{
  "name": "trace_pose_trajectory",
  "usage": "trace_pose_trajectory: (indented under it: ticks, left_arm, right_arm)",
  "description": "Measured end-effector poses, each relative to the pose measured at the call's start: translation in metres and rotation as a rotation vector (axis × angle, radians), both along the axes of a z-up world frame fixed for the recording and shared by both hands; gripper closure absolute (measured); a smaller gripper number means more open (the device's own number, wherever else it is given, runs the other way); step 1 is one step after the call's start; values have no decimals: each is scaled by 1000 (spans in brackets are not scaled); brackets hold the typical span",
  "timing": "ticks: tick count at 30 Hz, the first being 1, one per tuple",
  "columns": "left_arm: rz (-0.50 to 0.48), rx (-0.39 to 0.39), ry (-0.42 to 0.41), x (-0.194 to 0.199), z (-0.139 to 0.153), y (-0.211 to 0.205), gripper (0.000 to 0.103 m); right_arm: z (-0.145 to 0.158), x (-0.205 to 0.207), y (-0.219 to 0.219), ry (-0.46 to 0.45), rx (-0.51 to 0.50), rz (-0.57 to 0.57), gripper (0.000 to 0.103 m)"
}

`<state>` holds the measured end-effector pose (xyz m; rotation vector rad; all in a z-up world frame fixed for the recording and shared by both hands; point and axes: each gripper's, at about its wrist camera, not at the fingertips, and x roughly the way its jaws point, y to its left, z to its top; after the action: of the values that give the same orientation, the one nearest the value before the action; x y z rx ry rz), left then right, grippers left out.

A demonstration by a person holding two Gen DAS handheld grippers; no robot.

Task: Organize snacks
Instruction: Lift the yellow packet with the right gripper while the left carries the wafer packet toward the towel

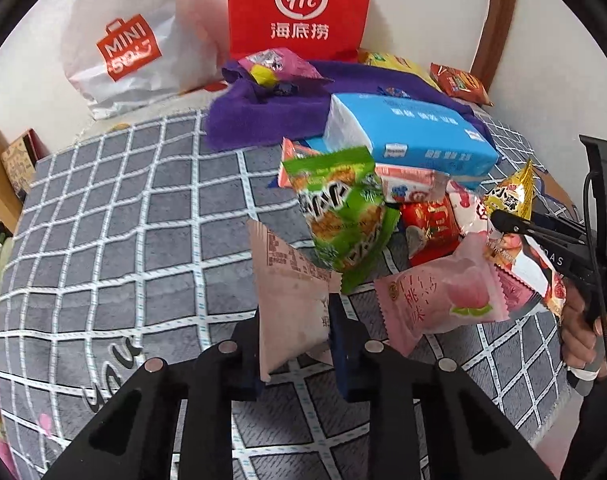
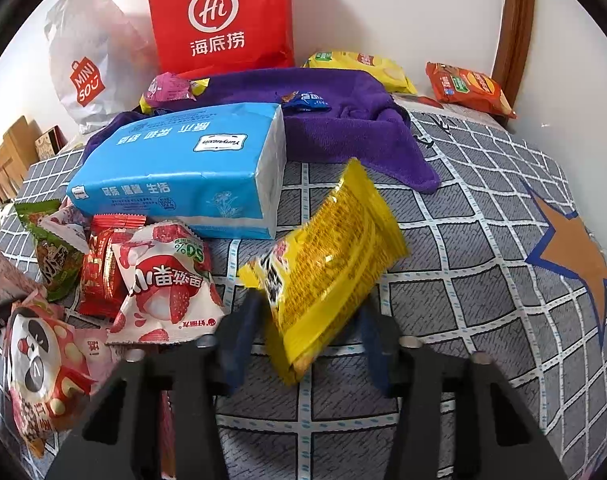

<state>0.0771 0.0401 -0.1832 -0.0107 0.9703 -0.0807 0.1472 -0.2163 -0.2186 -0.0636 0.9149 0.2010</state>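
My left gripper (image 1: 294, 322) is shut on a pale pink snack packet (image 1: 289, 298), held above the checked cloth. Beside it a green snack bag (image 1: 341, 216) and a pink peach packet (image 1: 439, 300) lie in a pile of snacks. My right gripper (image 2: 303, 320) is shut on a yellow snack packet (image 2: 327, 272), held tilted above the cloth. In the left wrist view the right gripper (image 1: 503, 220) shows at the right edge with the yellow packet (image 1: 511, 196) in it. A strawberry packet (image 2: 163, 284), a red packet (image 2: 103, 276) and a panda packet (image 2: 39, 364) lie to its left.
A blue tissue pack (image 2: 183, 168) lies on a purple towel (image 2: 343, 128) behind the pile. A red Hi bag (image 2: 219, 16) and a white Miniso bag (image 2: 87, 56) stand at the wall. Yellow (image 2: 363, 68) and orange (image 2: 467, 88) chip bags lie far right.
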Motion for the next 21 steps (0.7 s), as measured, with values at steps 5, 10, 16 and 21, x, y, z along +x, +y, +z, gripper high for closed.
trace_pose_trajectory:
  ticks: [5,10,16,21]
  left_arm:
    - [10,-36,-18,-4,14,6,79]
    - [16,-126,-26,-4,26,14,79]
    - [1,-158,-51,-2,41,6,79]
    - [-19,-182,-61,6,53,-5,79]
  right_arm:
    - [6,-4,-4,10,32,10,66]
    - [18,-12,-6,-15,23,20,66]
    - [43,-25,-9,-54,35,45,66]
    - [68,-31,-6,-93,50,59,66]
